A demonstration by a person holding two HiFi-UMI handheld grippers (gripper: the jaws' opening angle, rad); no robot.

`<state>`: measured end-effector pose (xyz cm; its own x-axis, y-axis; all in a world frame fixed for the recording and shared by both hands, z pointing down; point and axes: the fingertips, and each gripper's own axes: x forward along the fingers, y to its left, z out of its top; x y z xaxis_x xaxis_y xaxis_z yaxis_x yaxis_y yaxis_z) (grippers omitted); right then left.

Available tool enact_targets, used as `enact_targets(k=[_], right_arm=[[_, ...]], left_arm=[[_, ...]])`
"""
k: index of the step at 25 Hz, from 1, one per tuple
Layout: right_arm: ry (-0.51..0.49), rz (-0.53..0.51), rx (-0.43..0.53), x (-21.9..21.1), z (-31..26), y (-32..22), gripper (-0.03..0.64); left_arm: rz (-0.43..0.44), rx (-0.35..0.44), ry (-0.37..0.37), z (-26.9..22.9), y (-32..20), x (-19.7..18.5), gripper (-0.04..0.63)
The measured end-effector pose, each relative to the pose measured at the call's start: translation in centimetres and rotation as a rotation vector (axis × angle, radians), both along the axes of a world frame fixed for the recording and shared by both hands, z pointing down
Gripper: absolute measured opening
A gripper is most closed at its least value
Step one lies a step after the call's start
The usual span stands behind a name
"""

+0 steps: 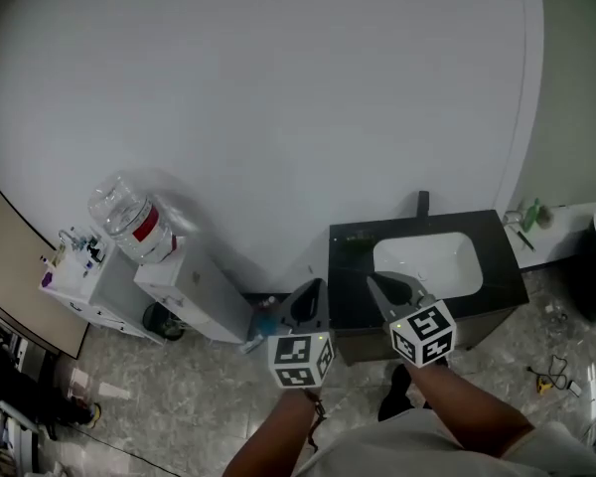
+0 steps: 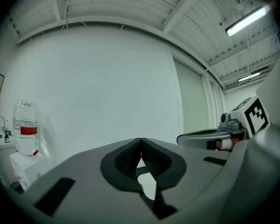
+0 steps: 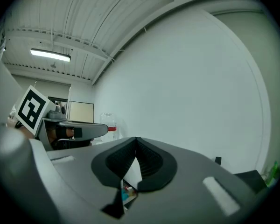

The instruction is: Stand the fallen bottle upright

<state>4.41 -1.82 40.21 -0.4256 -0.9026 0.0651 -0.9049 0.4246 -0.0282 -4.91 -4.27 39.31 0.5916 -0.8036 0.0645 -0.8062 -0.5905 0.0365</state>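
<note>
1. At the far left a water cooler point(image 1: 184, 286) stands with a big jug point(image 1: 129, 219) on top. Neither is the thing to be righted.
2. Just right of the cooler's foot, a small bluish thing lies on the floor point(image 1: 179, 396), in the gap before the sink cabinet point(image 1: 497, 291). I take it to be the fallen bottle point(image 1: 261, 324). It is too small to tell which end is the cap or whether it holds any liquid.
3. Going by its look, the bottle is probably light, thin plastic. That would make it smooth and round, quick to roll off, and easy to dent under a hard squeeze. The surest hold is likely across the body near the shoulder, so it can be tipped up onto its base.
4. The left tongs point(image 1: 313, 291) are clenched, their tips meeting with nothing between them. In the head view the bottle lies near them, to their left and lower, on the floor and untouched.
5. The right tongs point(image 1: 375, 286) are also clenched and empty. They sit beside the left pair, in front of the cabinet. The bottle is further off to the left, past the left tongs. A bluish speck low under the jaws in the right gripper view may be the bottle.
6. Either pair must open before it can take hold.
</note>
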Motion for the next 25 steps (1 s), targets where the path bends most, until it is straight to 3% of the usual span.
enact_targets(k=[5, 9, 19, 25], right_arm=[[0.034, -0.093, -0.078, 3.5, 2.3, -11.7, 0.005], [0.045, -0.164, -0.128, 5.5, 4.6, -18.0, 0.011], [0.083, -0.236, -0.237, 5.8, 9.7, -29.2, 0.026], [0.189, -0.290, -0.296, 3.4, 12.5, -34.6, 0.046]], left_arm=[[-0.069, -0.045, -0.002, 1.2, -11.4, 3.8, 0.008], [-0.119, -0.079, -0.006, 2.7, -17.3, 5.8, 0.008], [-0.190, -0.161, -0.016, 6.4, -25.9, 4.9, 0.008], [-0.169, -0.197, -0.020, 8.4, -29.3, 3.4, 0.008]])
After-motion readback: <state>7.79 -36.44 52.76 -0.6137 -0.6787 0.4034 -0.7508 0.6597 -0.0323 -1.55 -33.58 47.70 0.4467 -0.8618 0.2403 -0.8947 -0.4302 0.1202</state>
